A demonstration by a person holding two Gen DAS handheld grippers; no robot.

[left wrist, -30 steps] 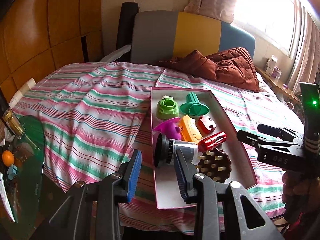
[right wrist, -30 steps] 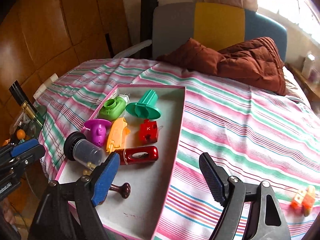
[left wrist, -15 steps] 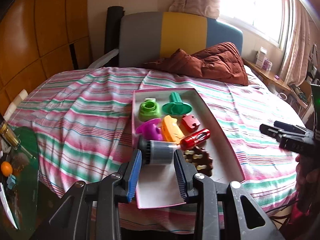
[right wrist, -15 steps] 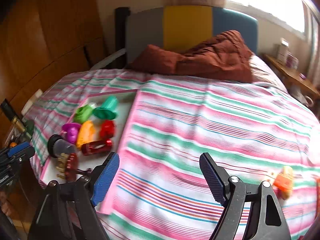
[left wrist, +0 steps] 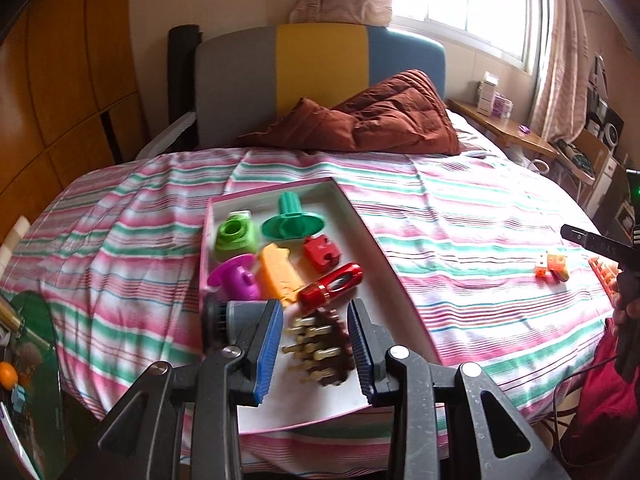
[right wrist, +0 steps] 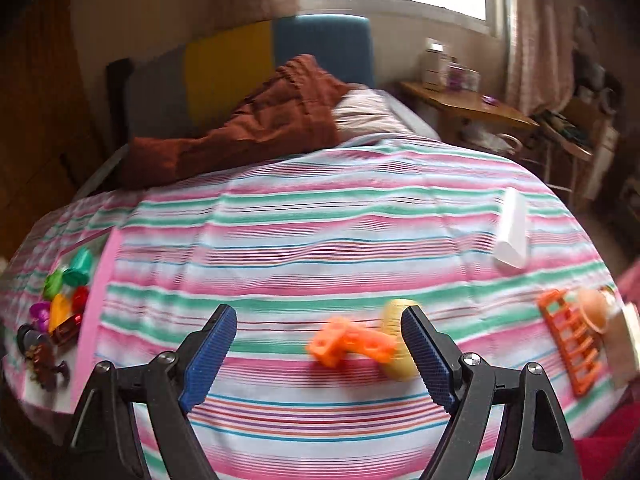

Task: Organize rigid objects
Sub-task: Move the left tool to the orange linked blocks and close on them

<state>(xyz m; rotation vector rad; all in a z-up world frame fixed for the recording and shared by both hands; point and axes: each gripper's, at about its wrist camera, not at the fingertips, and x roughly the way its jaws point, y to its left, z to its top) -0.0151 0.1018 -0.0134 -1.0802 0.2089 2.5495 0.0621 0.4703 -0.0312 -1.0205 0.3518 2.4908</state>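
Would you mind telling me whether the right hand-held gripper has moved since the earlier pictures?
Yes. The right hand-held gripper has swung rightward, away from the pink tray, which now sits at the far left, toward the orange block toy.

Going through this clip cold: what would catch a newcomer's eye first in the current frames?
First the pink-rimmed tray on the left part of the striped bedspread, crowded with bright plastic pieces, among them a green funnel-shaped piece and a shiny red cylinder. Next, loose items lie outside it on the bed's right side: an orange block toy between the open right gripper fingers, and an orange grid piece farther right.
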